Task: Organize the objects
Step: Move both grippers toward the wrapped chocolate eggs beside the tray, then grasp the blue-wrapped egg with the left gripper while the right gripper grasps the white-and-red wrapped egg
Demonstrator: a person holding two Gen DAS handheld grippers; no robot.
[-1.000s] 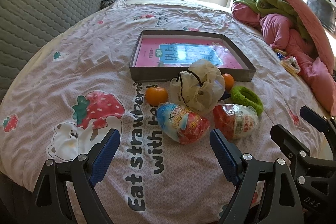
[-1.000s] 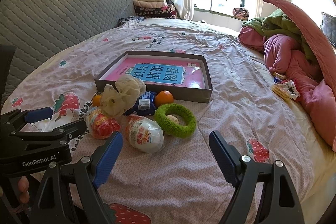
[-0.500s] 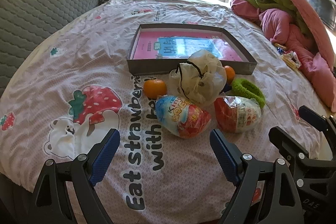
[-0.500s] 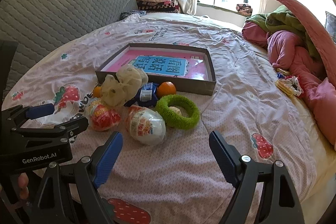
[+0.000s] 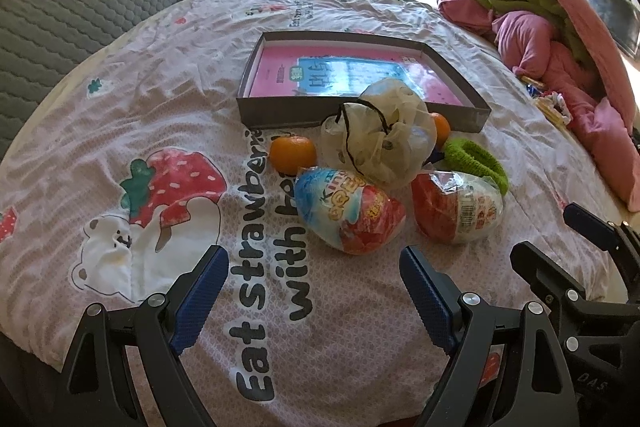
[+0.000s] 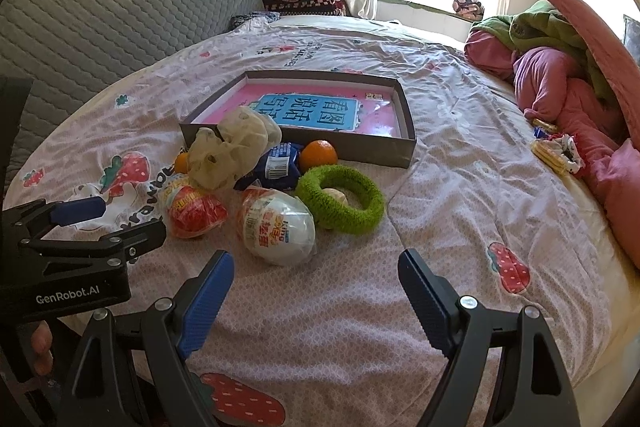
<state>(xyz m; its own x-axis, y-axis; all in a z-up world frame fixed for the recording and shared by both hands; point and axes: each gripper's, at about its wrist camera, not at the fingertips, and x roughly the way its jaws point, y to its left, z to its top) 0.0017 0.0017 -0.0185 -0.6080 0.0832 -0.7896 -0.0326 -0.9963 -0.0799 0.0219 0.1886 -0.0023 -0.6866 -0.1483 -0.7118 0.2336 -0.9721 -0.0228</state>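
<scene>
A shallow grey box (image 5: 362, 119) (image 6: 406, 147) with a pink and blue sheet inside lies on the bed. In front of it sits a heap: two foil-wrapped toy eggs (image 5: 348, 215) (image 5: 456, 207) (image 6: 278, 227) (image 6: 192, 209), a beige mesh pouch (image 5: 378, 133) (image 6: 230, 147), two oranges (image 5: 292, 153) (image 6: 319, 155), a green fuzzy ring (image 5: 476, 159) (image 6: 342, 201) and a blue packet (image 6: 278, 165). My left gripper (image 5: 314, 285) is open and empty, just short of the left egg. My right gripper (image 6: 316, 293) is open and empty, just short of the right egg.
The bedsheet (image 5: 120, 99) has strawberry prints and black lettering. A grey quilted headboard (image 6: 100, 23) runs along the left. Pink and green bedding (image 6: 560, 67) is piled at the right. A small striped item (image 6: 556, 151) lies near that pile.
Both grippers have moved a little forward toward the heap of objects. Both stay open and empty. The objects have not moved.
</scene>
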